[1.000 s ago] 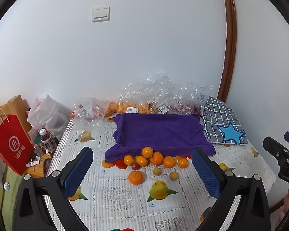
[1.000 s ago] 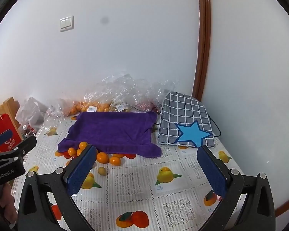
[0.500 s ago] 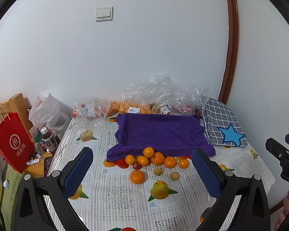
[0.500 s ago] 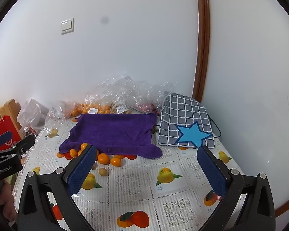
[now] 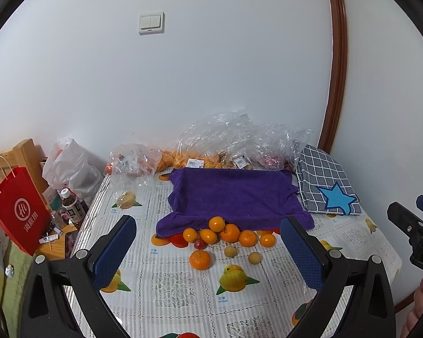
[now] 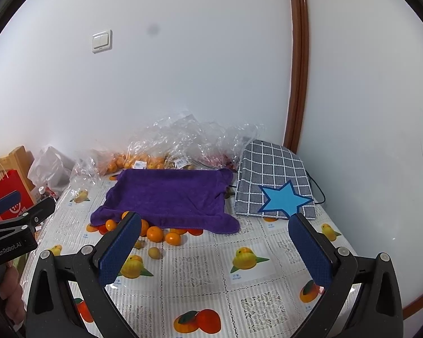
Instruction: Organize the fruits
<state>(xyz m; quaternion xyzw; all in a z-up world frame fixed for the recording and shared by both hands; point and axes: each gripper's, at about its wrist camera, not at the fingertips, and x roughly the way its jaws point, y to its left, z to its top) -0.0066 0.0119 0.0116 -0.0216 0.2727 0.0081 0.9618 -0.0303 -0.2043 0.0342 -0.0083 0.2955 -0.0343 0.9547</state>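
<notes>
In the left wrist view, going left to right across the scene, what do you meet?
Red paper bag → drink bottle → lone orange in front of the purple towel → star-patterned checked cloth → right gripper at the frame edge.

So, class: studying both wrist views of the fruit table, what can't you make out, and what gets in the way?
- Fruit in the crinkled clear plastic bags: glare blurs kinds, both views.
- Loose orange fruits: some hidden under the purple towel; left finger of the right tool covers others.
- Printed labels under the tablecloth pictures: too small.
</notes>
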